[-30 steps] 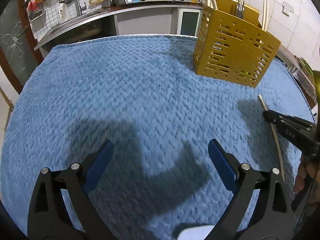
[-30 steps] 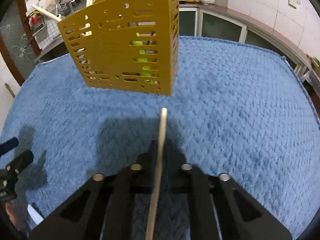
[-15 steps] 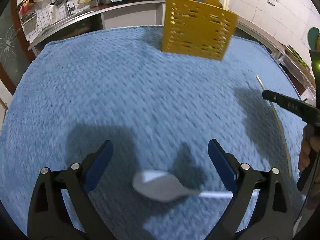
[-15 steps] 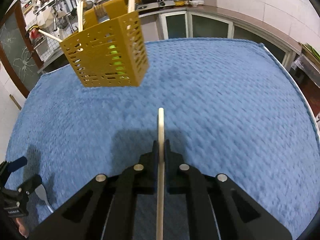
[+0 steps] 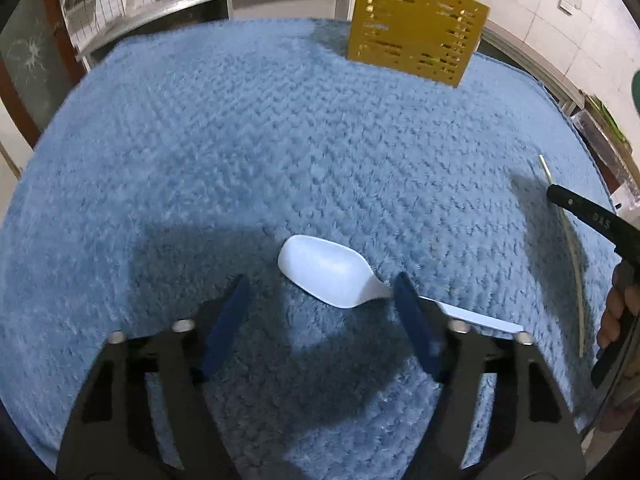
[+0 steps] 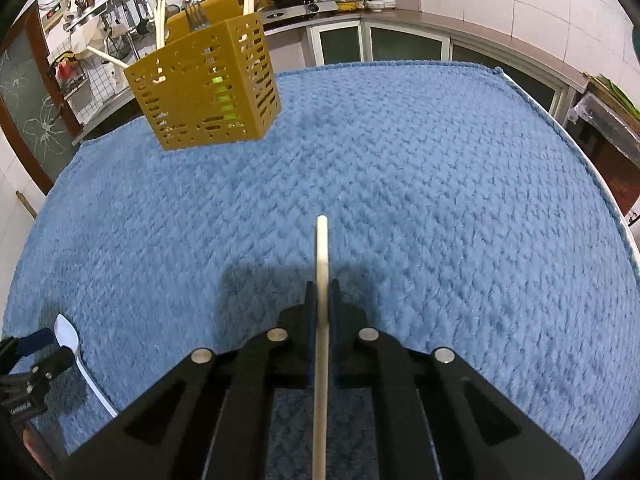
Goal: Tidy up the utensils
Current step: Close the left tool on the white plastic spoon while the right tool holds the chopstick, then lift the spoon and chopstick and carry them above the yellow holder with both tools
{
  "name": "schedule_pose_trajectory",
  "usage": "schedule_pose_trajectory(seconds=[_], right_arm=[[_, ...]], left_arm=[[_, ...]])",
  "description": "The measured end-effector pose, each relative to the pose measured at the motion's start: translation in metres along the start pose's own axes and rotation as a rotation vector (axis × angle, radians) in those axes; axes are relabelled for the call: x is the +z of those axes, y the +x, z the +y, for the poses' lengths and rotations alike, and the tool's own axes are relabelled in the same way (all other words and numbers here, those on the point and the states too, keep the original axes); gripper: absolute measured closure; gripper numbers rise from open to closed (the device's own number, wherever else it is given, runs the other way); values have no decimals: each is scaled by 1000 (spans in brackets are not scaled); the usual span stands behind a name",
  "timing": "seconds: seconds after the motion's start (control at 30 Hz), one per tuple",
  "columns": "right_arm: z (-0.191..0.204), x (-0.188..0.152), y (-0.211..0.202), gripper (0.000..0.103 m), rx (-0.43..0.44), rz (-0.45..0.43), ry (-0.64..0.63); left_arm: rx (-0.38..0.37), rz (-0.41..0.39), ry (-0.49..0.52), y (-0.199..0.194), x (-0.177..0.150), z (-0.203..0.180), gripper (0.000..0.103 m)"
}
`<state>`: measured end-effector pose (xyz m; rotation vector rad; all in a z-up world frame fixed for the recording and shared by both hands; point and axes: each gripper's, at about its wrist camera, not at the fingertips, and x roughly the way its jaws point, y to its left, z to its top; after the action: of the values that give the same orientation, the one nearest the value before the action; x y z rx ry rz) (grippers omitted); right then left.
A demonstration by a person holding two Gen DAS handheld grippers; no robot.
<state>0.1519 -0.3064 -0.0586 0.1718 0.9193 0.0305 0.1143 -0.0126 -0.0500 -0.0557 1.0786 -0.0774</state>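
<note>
A white plastic spoon lies on the blue towel, bowl to the left, handle running right under my left gripper's right finger. My left gripper is open, its jaws on either side of the spoon's neck. The spoon also shows in the right wrist view. My right gripper is shut on a pale wooden chopstick that points forward above the towel. The yellow perforated utensil holder stands at the far side and holds chopsticks and a fork; it also shows in the left wrist view.
The blue towel covers the whole table. Kitchen counters with a stove, pans and a sink run behind it. The table's right edge borders cabinets and a shelf.
My left gripper has come down over the spoon, which now lies between its jaws, and the jaws have narrowed. My right gripper has pulled back from the holder, still holding the chopstick.
</note>
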Motion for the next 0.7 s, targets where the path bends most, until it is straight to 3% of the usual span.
schedule_pose_trajectory(seconds=[0.13, 0.4, 0.7], right_arm=[[-3, 1, 1, 97, -2, -3, 5], [-10, 5, 9, 97, -18, 9, 15], [-11, 14, 9, 97, -23, 9, 4]], left_arm=[[-23, 6, -26, 6, 9, 5, 62], [-61, 5, -37, 16, 29, 7, 85], [-90, -10, -3, 26, 59, 2, 95]])
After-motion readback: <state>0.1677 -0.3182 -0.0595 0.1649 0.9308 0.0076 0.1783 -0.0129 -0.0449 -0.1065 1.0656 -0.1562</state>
